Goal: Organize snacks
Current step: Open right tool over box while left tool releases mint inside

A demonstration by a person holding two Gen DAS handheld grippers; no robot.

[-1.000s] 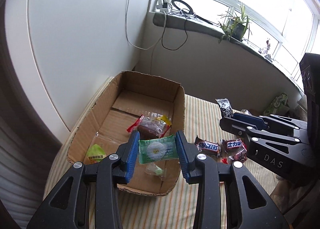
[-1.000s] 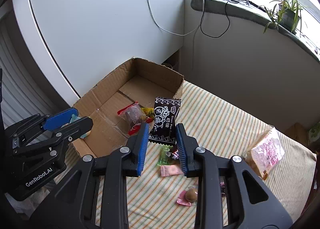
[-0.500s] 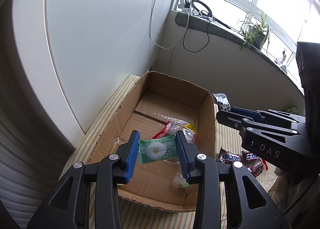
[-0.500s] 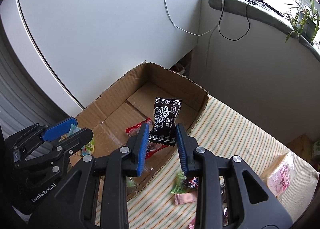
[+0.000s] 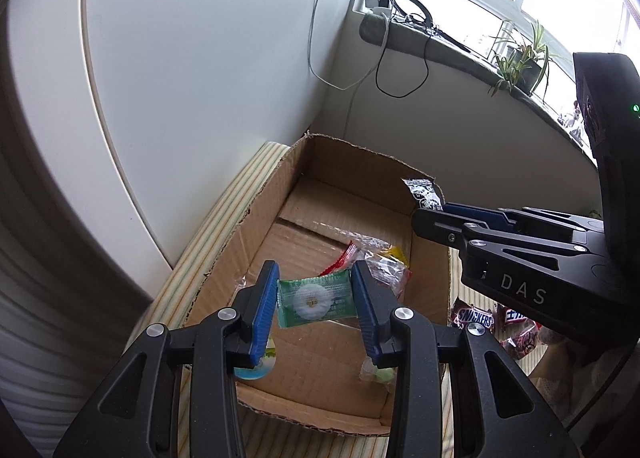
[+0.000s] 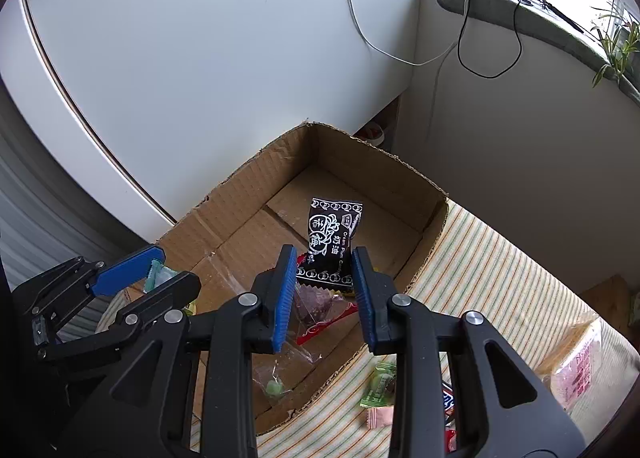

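Left wrist view: the left gripper [image 5: 316,298] is clamped on a green daisy-print packet [image 5: 316,300], held at centre frame above the floor of the cardboard box [image 5: 256,218]. At right of this frame the right gripper [image 5: 430,214] reaches over the box's right wall with a black packet [image 5: 422,192] at its tip. Right wrist view: that gripper [image 6: 324,278] is closed on the black plum-candy packet [image 6: 330,244], which hangs at centre frame over the box interior. One second ago both packets sat nearer the box's near edge and the striped cloth [image 6: 500,270]; both have since been carried forward over the box. By judgement, each is now placed for release among the red-wrapped snacks [image 6: 320,306] already inside. Loose sweets [image 6: 380,382] at lower right, outside the box, remain to be collected.
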